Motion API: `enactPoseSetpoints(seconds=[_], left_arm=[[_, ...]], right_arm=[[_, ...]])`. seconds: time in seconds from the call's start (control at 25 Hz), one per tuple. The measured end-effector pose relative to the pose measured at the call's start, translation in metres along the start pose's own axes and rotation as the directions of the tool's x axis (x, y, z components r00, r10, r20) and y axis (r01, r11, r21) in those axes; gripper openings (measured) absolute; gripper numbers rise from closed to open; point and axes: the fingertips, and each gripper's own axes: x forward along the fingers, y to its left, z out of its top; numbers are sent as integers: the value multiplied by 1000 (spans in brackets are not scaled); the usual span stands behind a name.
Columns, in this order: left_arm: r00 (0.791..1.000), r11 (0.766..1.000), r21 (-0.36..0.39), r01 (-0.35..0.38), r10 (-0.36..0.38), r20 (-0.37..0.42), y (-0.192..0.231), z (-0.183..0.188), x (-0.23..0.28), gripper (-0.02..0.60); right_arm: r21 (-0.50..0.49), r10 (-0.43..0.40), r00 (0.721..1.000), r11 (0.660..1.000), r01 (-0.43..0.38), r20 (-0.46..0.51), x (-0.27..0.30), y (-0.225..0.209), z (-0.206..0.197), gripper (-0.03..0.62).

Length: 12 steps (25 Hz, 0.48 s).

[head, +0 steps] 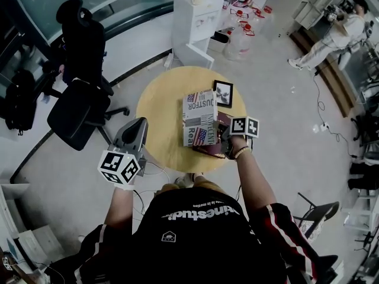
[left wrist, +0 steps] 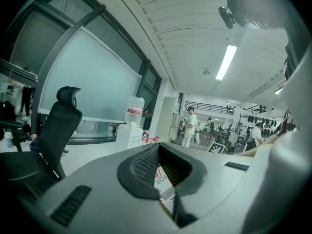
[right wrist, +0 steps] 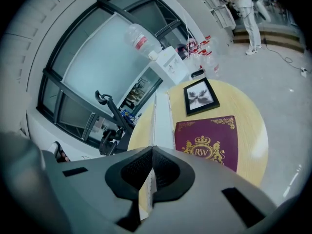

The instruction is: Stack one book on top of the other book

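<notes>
The flag-print book (head: 199, 118) is off the worktop (head: 159, 114), tilted, and overlaps the left part of the maroon book (head: 213, 148). Its long axis runs away from the person, and the printed cover faces up toward the head view. In the right gripper view it shows edge-on as a thin white strip (right wrist: 161, 116) running straight ahead from the jaws.

The right gripper (head: 225, 136) has its jaws clamped on that book's near right edge. It points down at a slant.

The maroon book lies flat on the worktop with its crest cover up. Its long axis also runs away from the person. Just beyond it, apart from both books, lies a black picture frame (head: 223, 93).

The left gripper (head: 140, 125) hangs at the worktop's near left rim, pointing level. Its jaws are together with nothing between them, and the flag-print book shows past them.

An office chair (head: 80, 108) stands on the floor to the left. A water dispenser (head: 198, 22) is beyond the worktop.
</notes>
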Motion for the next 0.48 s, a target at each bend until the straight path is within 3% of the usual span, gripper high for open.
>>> enactPoseSetpoints(seconds=[0.48], left_arm=[[996, 996, -1, 85, -85, 7, -28, 3, 3, 15]], right_arm=[[72, -35, 994, 997, 28, 102, -52, -12, -11, 28]])
